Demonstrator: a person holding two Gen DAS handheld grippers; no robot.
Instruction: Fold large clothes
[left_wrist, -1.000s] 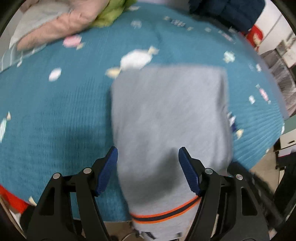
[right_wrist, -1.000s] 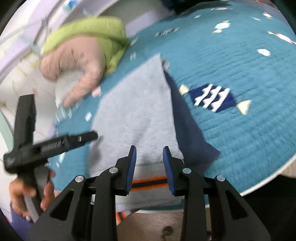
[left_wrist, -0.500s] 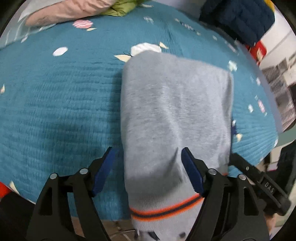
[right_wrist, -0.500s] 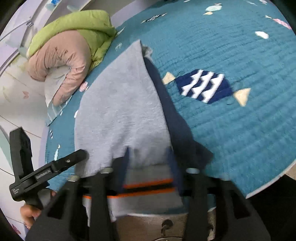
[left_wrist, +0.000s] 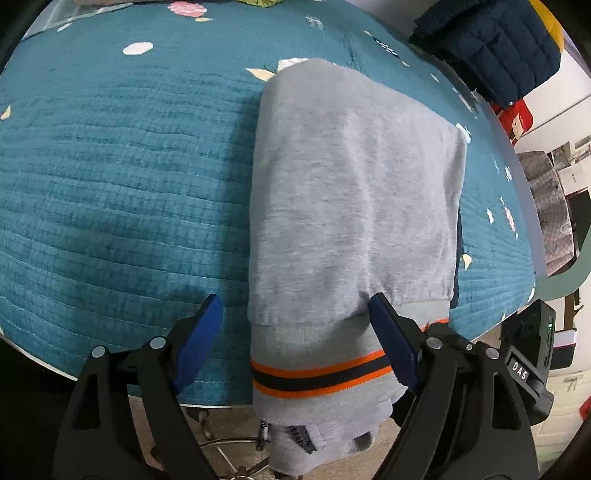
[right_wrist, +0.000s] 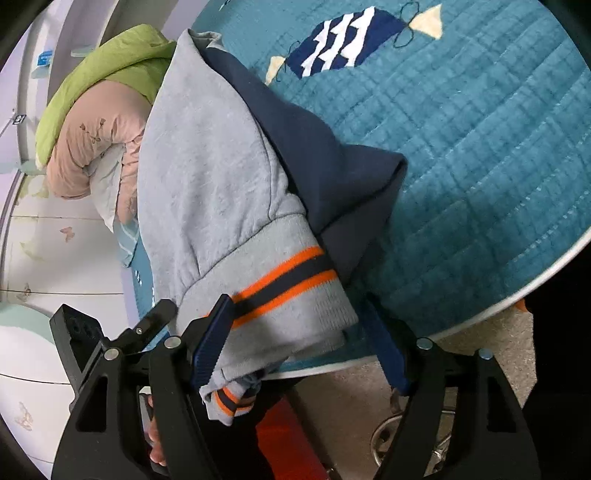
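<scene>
A folded grey sweatshirt (left_wrist: 351, 192) with an orange and navy striped hem (left_wrist: 317, 376) lies on a teal quilted cover (left_wrist: 110, 192), its hem hanging over the near edge. In the right wrist view the sweatshirt (right_wrist: 207, 177) shows a navy lining (right_wrist: 332, 155). My left gripper (left_wrist: 295, 347) is open, its fingers either side of the hem, not clamping it. My right gripper (right_wrist: 299, 343) is open wide around the hem (right_wrist: 284, 288).
A pink and green bedding roll (right_wrist: 96, 122) lies at the far side of the cover. A dark navy padded jacket (left_wrist: 491, 40) sits at the back right. The cover's near edge (right_wrist: 517, 295) drops to the floor. A navy fish patch (right_wrist: 347, 40) is sewn on the cover.
Both grippers have moved in close to the hem at the near edge. The right gripper's jaws have opened from nearly shut to wide. The left stays open.
</scene>
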